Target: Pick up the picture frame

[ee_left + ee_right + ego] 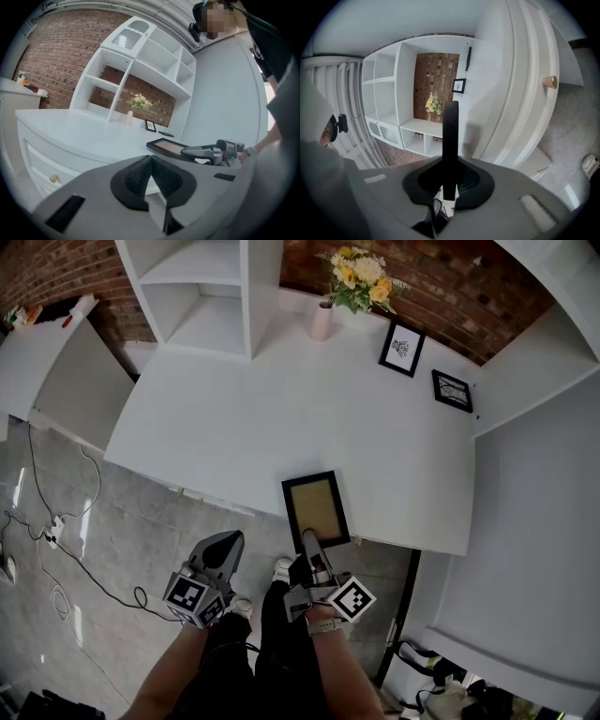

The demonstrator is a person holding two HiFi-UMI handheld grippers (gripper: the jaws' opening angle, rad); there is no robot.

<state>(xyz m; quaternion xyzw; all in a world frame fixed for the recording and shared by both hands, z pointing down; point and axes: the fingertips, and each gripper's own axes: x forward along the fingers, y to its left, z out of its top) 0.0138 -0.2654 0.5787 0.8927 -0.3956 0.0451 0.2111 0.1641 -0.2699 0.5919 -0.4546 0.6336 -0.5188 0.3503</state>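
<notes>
A black picture frame (315, 507) with a tan panel lies face down at the near edge of the white table (234, 418), its near end slightly raised. My right gripper (309, 540) is shut on the frame's near edge. In the right gripper view the frame (450, 136) stands edge-on as a dark bar clamped between the pads of that gripper (450, 176). My left gripper (228, 545) hangs off the table's front, left of the frame, shut with nothing in it; its pads (140, 176) touch. The left gripper view shows the frame (169, 146) and the right gripper (201, 151) on it.
A vase of yellow flowers (323, 320) and two small framed pictures (402, 347) (452, 390) stand at the back of the table. A white shelf unit (202, 287) rises at the back left. Cables (56, 521) lie on the grey floor. A drawer knob (550, 82) sticks out below the tabletop.
</notes>
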